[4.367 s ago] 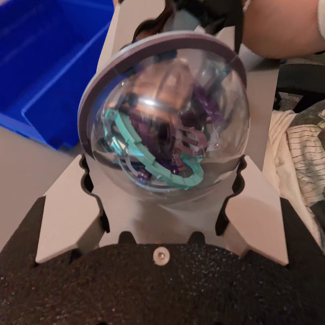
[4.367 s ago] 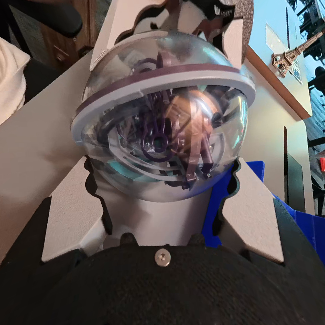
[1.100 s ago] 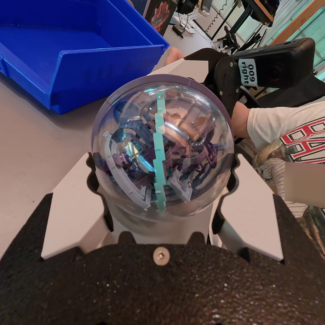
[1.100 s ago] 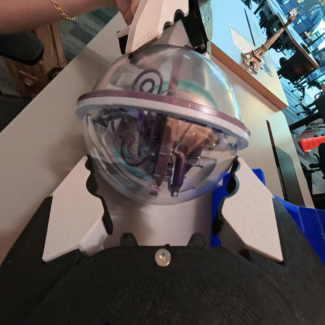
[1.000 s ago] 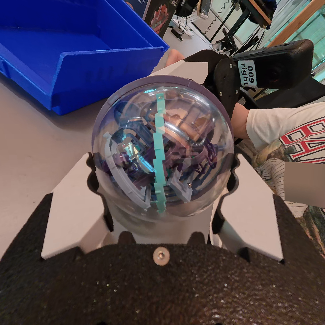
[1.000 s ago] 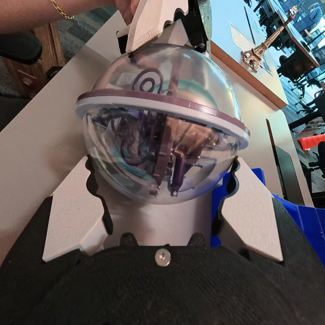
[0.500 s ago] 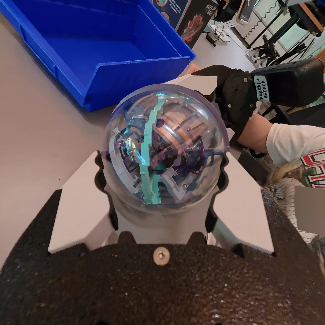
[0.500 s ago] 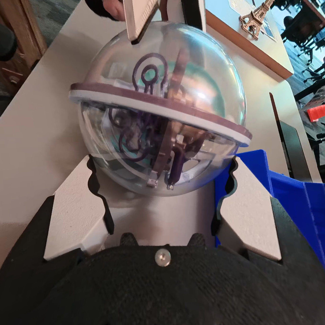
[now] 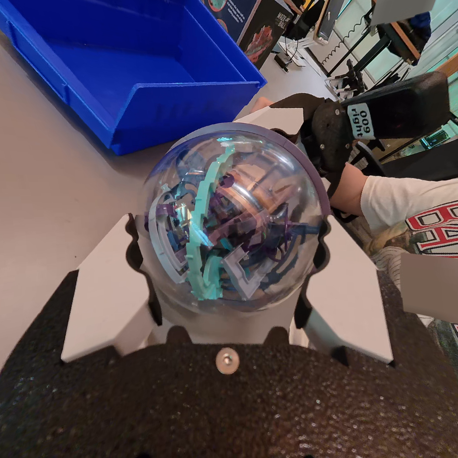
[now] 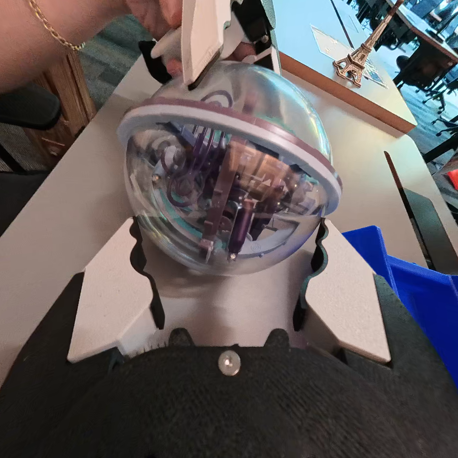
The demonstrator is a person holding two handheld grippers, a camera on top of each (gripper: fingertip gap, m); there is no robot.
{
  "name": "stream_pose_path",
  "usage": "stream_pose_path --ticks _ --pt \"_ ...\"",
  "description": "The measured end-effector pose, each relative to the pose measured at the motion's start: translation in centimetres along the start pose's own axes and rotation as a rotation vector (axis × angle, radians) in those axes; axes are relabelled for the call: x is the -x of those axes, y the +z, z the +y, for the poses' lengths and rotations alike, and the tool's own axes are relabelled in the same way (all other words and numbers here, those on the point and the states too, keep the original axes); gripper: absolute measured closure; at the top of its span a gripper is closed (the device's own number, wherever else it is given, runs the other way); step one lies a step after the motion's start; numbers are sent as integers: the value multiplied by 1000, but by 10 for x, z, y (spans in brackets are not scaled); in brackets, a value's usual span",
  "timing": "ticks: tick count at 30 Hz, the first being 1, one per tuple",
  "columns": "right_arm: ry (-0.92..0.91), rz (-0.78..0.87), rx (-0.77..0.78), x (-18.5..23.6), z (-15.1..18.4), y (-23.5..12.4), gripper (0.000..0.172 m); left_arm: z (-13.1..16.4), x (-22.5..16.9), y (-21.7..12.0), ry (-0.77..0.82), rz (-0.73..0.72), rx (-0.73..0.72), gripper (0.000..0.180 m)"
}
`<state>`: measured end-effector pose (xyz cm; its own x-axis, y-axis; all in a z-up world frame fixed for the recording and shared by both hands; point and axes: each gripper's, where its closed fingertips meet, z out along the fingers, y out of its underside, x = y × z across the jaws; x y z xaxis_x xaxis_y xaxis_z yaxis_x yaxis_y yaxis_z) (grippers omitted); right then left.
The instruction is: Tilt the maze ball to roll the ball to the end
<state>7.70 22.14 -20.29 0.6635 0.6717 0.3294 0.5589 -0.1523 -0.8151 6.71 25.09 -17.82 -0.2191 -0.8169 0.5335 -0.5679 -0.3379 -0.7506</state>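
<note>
We've got the maze ball [image 9: 235, 218] pinched from two opposite sides, off the tabletop [image 9: 49, 198]. Left tongs [image 9: 226, 223] are spread wide, dark wavy pads [image 9: 132, 238] pressed on the clear shell at both flanks. Right tongs [image 10: 228, 228] do the same from the far side, pads [image 10: 319, 238] seated just under the lilac equator ring [image 10: 247, 128]. Two-sided hold makes sense: the sphere is slick and round, so opposing grips let us rotate it on any axis without it slipping out.

Ring sits tilted, lower on the right in the right wrist view; the teal track [image 9: 205, 210] runs nearly vertical from the left view. We judge this is mid-tilt, steering along the inner tracks.

Small steel ball: possibly the glint at the grey ramp [image 9: 245, 257], but reflections make that unsure, so progress is hard to call.

Blue bin [image 9: 148, 74] sits just beyond, clear of the work.
</note>
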Motion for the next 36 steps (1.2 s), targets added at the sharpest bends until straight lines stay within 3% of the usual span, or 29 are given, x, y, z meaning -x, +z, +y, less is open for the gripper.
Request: stream_pose_path --ticks 17,23,36 --pt "51 16 4 -4 6 6 36 -10 8 1 -53 2 -65 42" --pt "-29 -19 77 4 21 8 60 -14 7 -6 10 -33 -83 44" --pt "-32 30 -30 -4 0 6 52 -12 9 -12 25 -40 -77 45"
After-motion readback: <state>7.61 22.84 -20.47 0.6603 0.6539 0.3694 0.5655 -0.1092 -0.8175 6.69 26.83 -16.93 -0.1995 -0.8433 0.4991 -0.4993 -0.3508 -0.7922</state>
